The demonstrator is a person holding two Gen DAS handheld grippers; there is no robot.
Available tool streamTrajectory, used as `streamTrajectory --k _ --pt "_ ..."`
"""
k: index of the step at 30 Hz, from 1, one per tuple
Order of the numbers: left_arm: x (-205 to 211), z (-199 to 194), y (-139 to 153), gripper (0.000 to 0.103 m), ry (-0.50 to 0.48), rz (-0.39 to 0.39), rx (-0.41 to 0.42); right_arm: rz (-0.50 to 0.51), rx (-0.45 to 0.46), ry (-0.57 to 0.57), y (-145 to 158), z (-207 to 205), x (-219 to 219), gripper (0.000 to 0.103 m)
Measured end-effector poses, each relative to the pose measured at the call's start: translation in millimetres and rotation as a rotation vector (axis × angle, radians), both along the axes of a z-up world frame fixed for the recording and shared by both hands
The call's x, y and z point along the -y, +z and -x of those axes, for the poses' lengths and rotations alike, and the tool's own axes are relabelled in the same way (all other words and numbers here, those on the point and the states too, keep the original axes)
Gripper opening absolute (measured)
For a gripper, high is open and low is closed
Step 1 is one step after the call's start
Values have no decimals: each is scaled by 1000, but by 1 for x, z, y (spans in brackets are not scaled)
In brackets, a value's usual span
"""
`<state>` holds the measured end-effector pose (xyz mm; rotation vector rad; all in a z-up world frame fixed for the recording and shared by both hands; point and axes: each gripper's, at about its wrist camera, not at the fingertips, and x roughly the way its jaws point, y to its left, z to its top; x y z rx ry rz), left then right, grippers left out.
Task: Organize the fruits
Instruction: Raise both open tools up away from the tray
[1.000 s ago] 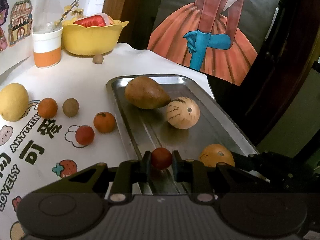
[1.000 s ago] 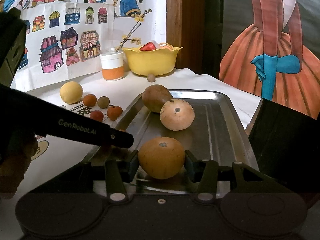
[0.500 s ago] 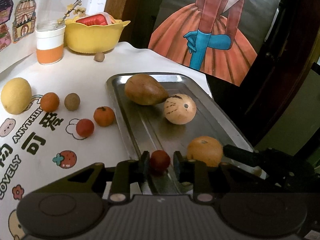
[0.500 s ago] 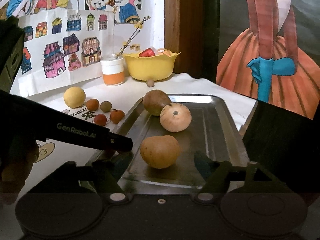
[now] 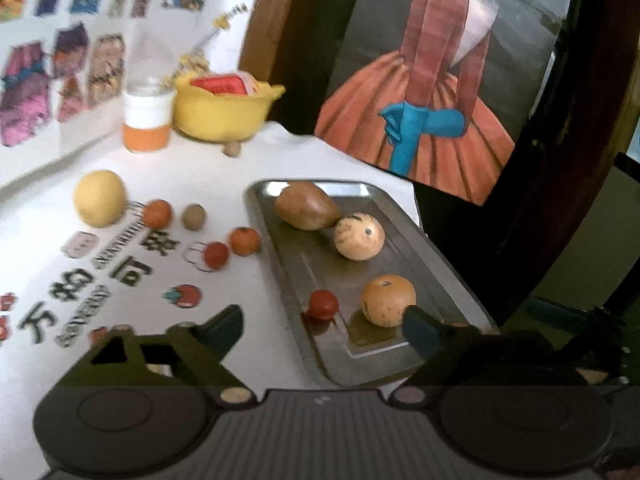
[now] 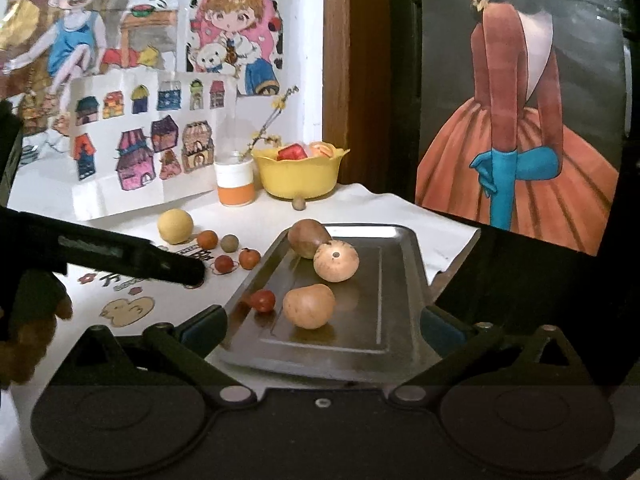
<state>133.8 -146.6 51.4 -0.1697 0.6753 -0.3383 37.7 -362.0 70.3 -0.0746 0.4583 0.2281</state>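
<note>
Both grippers have just been opening and now stand wide with nothing between the jaws: the left gripper (image 5: 320,332) sits just short of the small red fruit (image 5: 323,304), the right gripper (image 6: 323,326) just short of the orange-tan fruit (image 6: 309,305). Both fruits lie free near the front of the metal tray (image 6: 400,280), close together, so they could roll if a finger clips one or nudges the tray. Farther back lie a pale round fruit (image 6: 336,261) and a brown pear-shaped fruit (image 6: 307,237); the small fruits still on the tablecloth (image 5: 248,184) lie well apart from both grippers.

Place: a home corner, likely a child's room
Walls: children's drawings (image 6: 144,140) of houses, painted poster of a woman in an orange gown (image 6: 516,152)
Desk: cartoon-print cloth (image 5: 120,272), yellow bowl (image 6: 298,176), metal tray (image 6: 396,280) of fruit
</note>
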Motion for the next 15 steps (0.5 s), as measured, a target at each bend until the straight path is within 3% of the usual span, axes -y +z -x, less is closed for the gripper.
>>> streamTrajectory --k 3,9,15 --pt "-13 22 11 102 27 -18 43 15 -4 9 10 24 7 102" --pt "-38 67 23 102 68 -53 76 73 27 19 37 70 18 102" --pt "-61 103 35 102 95 -113 101 124 55 99 71 88 14 102"
